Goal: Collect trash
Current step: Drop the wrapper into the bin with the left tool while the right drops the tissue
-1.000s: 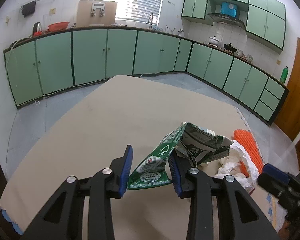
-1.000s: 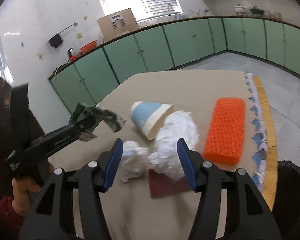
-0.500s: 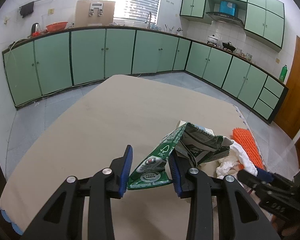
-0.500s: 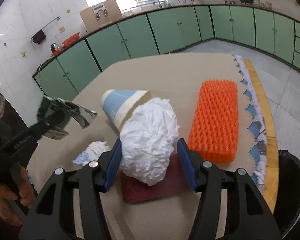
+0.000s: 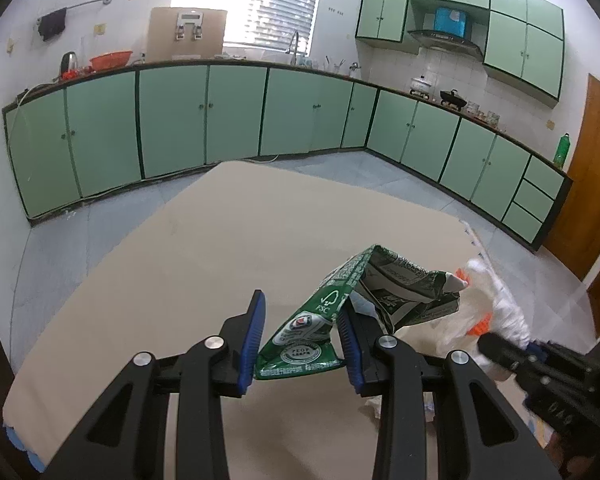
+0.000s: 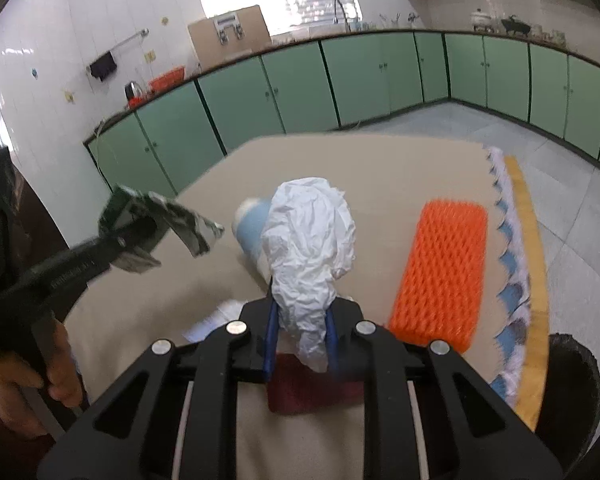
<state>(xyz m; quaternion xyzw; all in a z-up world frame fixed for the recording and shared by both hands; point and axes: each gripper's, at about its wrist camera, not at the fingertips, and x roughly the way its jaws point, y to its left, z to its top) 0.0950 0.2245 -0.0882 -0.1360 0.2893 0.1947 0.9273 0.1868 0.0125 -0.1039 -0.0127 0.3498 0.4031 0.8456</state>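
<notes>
My left gripper (image 5: 300,340) holds a crumpled green carton (image 5: 364,304) between its blue pads, above the beige table (image 5: 204,248); the carton also shows in the right wrist view (image 6: 160,220). My right gripper (image 6: 300,336) is shut on a ball of crumpled white paper (image 6: 308,240) and holds it above a dark red pad (image 6: 312,388). The white paper shows at the right in the left wrist view (image 5: 496,312). A blue and cream paper cup (image 6: 252,228) lies on its side behind the paper. A small crumpled tissue (image 6: 216,316) lies on the table left of my right gripper.
An orange spiky mat (image 6: 444,272) lies on the table's right side. A black bin rim (image 6: 572,396) shows at the lower right, beside the table's edge. Green cabinets (image 5: 172,128) line the walls beyond the table.
My right gripper closed on the white paper ball and lifted it off the table. My left gripper kept its hold on the green carton and barely moved.
</notes>
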